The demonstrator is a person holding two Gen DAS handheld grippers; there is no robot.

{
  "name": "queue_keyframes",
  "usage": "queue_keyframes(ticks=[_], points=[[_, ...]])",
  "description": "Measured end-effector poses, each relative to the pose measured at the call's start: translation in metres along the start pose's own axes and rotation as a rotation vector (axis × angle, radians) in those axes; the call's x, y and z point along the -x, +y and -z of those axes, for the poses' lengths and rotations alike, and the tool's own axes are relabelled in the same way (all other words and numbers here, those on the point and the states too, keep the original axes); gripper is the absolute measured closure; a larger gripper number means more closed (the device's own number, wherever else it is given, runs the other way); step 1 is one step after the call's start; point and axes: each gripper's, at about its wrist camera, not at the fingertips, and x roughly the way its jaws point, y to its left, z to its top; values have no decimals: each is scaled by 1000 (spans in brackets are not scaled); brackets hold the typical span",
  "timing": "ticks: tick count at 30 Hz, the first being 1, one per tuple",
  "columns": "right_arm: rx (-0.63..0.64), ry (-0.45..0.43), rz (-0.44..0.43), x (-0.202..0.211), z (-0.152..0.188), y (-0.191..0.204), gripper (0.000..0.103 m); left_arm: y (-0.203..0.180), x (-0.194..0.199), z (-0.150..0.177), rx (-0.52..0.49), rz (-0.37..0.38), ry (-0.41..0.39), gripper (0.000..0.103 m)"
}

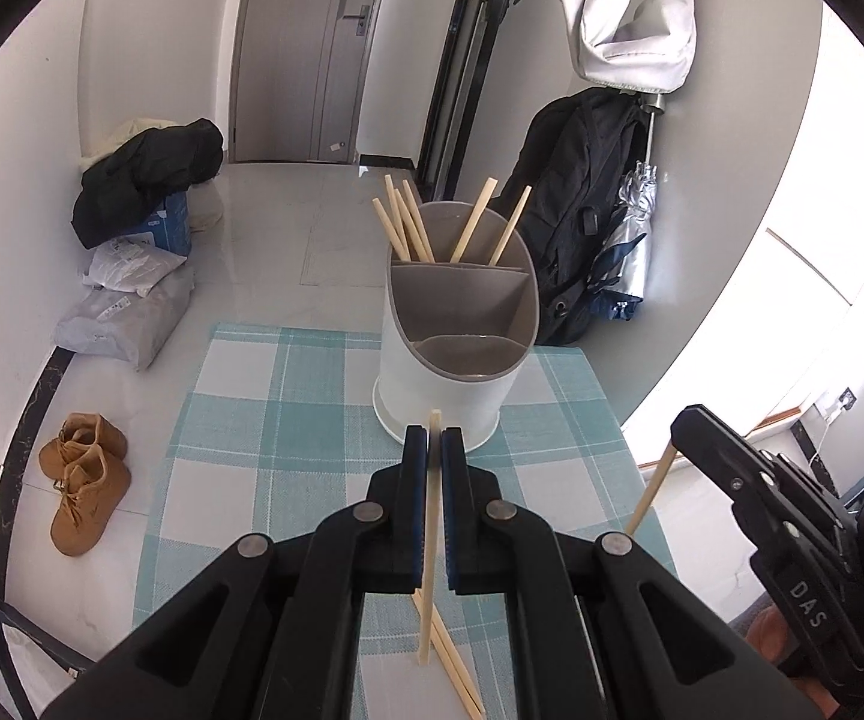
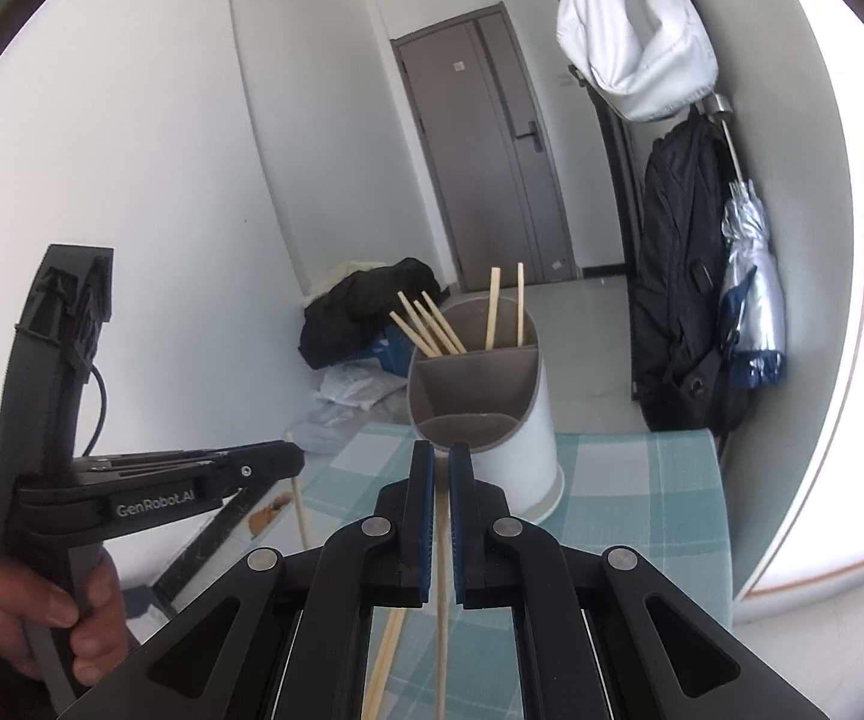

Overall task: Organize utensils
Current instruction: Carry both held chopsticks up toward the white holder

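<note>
Chopsticks of pale wood are the business here, and one is pinched in each gripper. Nearest the left wrist camera, the black left gripper (image 1: 434,441) has its blue-lined jaws closed on a single pale wooden chopstick (image 1: 430,540), which stands nearly upright between the pads, its top just clear of the fingertips. Below it, two more loose pale chopsticks (image 1: 453,660) lie crossed on the teal-and-white checked cloth (image 1: 240,420) covering the desk. The black right gripper (image 2: 441,459) is likewise clamped on its own thin wooden chopstick (image 2: 443,600), which hangs down between the jaws; whether its top clears the fingertips I cannot tell.

Just beyond both grippers stands the white oval utensil holder with a grey divided insert (image 1: 450,372). Its near compartments look empty; the rear ones hold four chopsticks leaning left and two leaning right.

By my judgement the step in hand is carrying the gripped sticks to the holder. The next move calls for bringing each stick above a rear compartment, keeping it near upright, lowering its bottom end past the rim, then opening the jaws.
</note>
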Motion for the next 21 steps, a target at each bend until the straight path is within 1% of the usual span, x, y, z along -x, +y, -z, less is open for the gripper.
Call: queue_keyframes(ticks=[4, 10, 11, 13, 21], points=[[-5, 11, 8, 1, 1, 1, 99, -1, 0, 1, -24, 6, 6, 102], [-8, 2, 29, 4, -2, 2, 99, -2, 6, 0, -59, 26, 14, 102], [-8, 2, 32, 4, -3, 2, 99, -2, 6, -1, -65, 39, 22, 102], [-12, -1, 34, 4, -5, 1, 99, -2, 5, -2, -85, 28, 33, 102], [-35, -16, 43, 2, -15, -3, 99, -3, 6, -10, -120, 72, 72, 102]])
